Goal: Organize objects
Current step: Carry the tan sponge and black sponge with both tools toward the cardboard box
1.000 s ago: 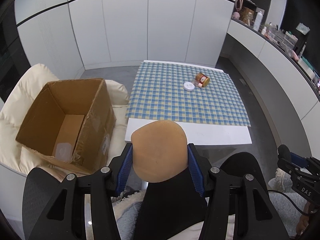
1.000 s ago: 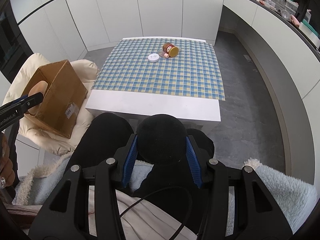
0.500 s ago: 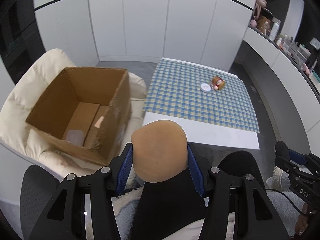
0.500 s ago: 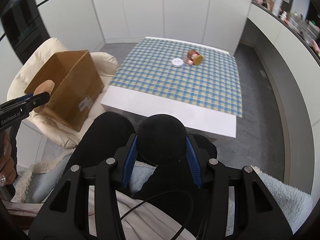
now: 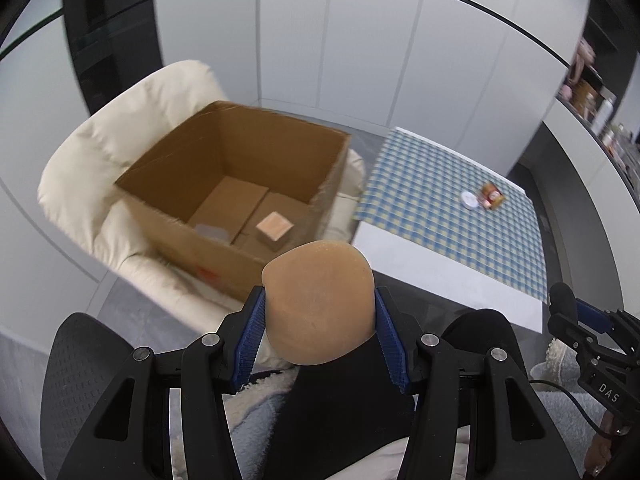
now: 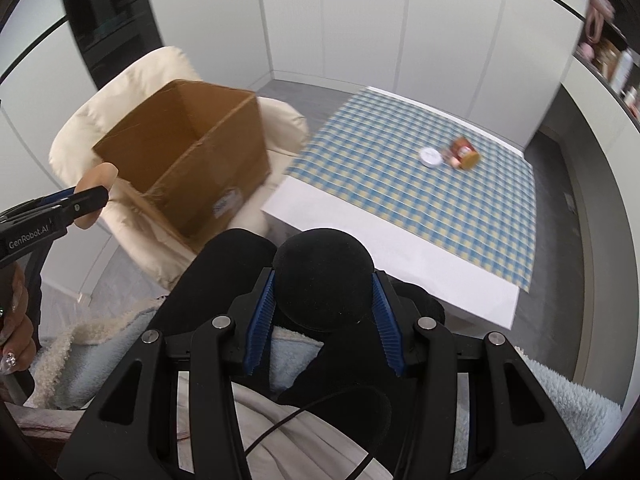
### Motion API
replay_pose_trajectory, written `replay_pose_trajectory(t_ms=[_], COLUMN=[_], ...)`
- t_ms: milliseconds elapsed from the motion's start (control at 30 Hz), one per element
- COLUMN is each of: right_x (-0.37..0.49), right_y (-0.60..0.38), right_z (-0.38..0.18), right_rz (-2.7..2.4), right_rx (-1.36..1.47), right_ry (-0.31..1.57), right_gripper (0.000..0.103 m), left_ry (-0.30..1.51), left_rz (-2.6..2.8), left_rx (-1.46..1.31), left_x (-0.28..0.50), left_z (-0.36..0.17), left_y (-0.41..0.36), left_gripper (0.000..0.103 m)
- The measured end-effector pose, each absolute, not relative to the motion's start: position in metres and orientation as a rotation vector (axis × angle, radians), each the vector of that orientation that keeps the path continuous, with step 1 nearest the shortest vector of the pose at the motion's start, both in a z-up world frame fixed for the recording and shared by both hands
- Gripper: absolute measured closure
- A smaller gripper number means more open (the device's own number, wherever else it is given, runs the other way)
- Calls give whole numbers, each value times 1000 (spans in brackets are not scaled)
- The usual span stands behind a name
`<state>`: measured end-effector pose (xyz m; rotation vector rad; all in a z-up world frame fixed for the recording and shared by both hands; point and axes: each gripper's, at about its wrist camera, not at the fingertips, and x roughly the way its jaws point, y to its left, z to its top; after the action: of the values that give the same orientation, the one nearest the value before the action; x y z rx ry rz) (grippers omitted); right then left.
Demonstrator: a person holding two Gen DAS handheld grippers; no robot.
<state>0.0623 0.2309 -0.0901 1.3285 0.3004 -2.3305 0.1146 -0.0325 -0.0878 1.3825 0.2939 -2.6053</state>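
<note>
While the cardboard box (image 5: 240, 188) sits on a cream chair to the left, the left gripper (image 5: 318, 314) clamps a tan rounded pad (image 5: 320, 300) and the right gripper (image 6: 323, 286) a black one (image 6: 323, 276), both seemingly light, soft, best pinched at the sides.

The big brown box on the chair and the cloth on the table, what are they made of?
The box looks like plain cardboard: matte brown, with folded bottom flaps and tape along its edges. The checked cloth could be fabric or wipe-clean plastic sheet; it lies very flat with a blue and yellow pattern, and blur hides any weave.
</note>
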Motion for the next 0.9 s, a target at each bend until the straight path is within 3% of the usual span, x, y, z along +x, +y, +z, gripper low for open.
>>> replay_pose_trajectory(t_ms=[900], right_x=[70], right_y=[116], right_z=[-89], right_rz=[-2114], right_rx=[1212], right_ry=[405], right_gripper=[53], left_ry=[370], left_rz=[-2462], left_rx=[1310], left_x=[125], left_z=[-87], left_y=[-102], left_gripper=[50])
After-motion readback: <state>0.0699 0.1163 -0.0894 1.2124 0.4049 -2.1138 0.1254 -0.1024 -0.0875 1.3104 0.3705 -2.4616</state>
